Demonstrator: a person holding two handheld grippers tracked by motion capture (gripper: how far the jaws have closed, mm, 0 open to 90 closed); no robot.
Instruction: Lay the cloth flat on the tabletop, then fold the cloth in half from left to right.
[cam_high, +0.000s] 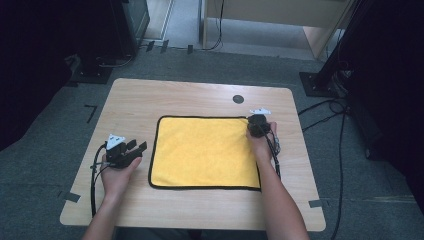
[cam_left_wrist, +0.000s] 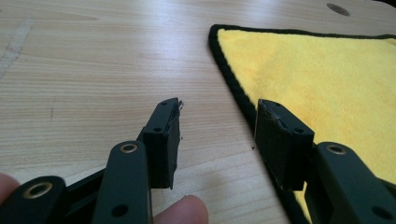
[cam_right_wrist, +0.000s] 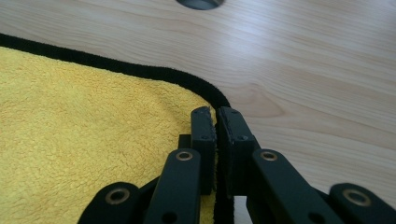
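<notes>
Resting near edge: the person's left hand (cam_high: 117, 176) and right forearm (cam_high: 282, 200) come in from 6 o'clock over the wooden worktop (cam_high: 135, 100).
Left hand-held gripper (cam_high: 138, 147): sits at about 8 o'clock on the worktop, just beside the cloth's left edge; in the left gripper view (cam_left_wrist: 219, 135) its jaws are spread wide with bare wood between them, the right-hand jaw over the black hem, nothing held.
Fingertips (cam_left_wrist: 184, 211): one shows at the bottom of the left gripper view, under the jaws.
Cloth (cam_high: 205, 150): a yellow, fluffy rectangle with a black hem, lying flat in the middle of the worktop; its surface looks smooth.
Right hand (cam_high: 261, 142): lies over the cloth's right edge at about 3 o'clock.
Right hand-held gripper (cam_high: 256, 125): is at the cloth's far right corner, at about 2 o'clock; in the right gripper view (cam_right_wrist: 216, 122) its jaws are pressed together, pinching the black hem of the cloth (cam_right_wrist: 84, 140) at that rounded corner.
Round hole (cam_high: 238, 99): a dark cable port in the worktop at 1 o'clock, beyond the cloth and apart from it.
Floor (cam_high: 45, 150): grey carpet around the worktop, with black cables (cam_high: 325, 112) at 3 o'clock.
</notes>
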